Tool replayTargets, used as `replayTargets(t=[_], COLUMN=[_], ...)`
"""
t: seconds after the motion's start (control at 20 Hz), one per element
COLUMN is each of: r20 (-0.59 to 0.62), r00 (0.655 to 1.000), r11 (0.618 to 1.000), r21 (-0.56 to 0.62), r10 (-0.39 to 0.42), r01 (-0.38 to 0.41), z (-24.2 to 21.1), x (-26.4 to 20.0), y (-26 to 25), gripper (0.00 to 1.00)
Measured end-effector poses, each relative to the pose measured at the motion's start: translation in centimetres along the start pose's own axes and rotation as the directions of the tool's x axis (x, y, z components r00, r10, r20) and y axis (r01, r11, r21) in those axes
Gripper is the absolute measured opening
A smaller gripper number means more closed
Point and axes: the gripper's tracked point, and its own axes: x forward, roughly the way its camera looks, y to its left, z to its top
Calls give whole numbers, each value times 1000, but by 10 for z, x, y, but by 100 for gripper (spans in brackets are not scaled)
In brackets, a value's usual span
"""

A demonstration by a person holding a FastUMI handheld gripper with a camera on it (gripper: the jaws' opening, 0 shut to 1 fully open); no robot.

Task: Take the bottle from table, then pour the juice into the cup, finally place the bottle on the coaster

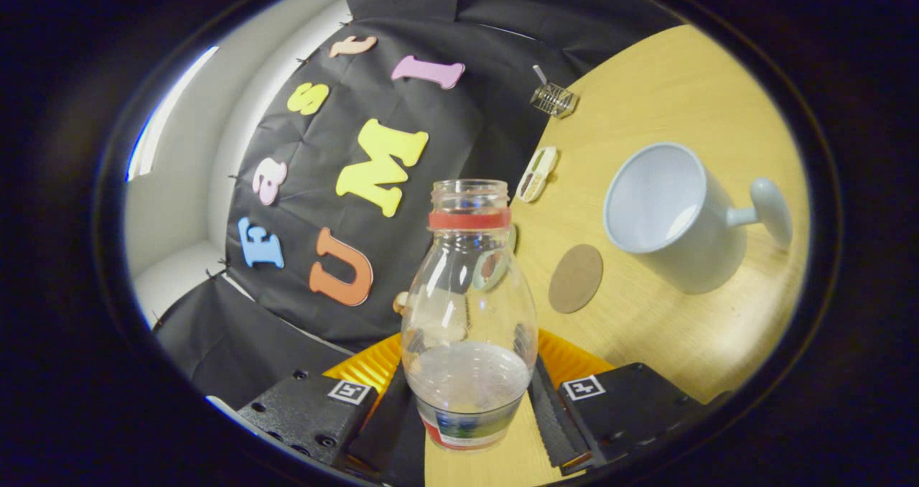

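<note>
Wooden table point(682, 99) carries a cup point(664, 203) and coaster point(576, 278), both beyond the fingers. Gripper point(470, 401) clamps the uncapped bottle point(468, 307) between both fingers, seemingly lifted and tilted. Pouring looks next: swing its mouth over the cup.

Claw point(468, 401): black blocks, square white markers, ribbed pads, screws.

The bottle point(468, 314) hides its own base between the fingers point(551, 411), and the far wire object point(553, 99) is too small to identify.
</note>
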Motion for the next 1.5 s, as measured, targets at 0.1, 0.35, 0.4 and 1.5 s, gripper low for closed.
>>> replayTargets(t=[0.1,0.35,0.4,1.5], r20=[-1,-4,-5,-37], r00=[1000,1000,1000,998], r11=[999,983,978,850], r21=[42,182,206,526], r10=[3,11,11,53], r01=[-2,-10,-10,-26], z=[1,3,3,9], x=[1,5,5,9], y=[-1,-2,-2,4], gripper=[82,82,82,78])
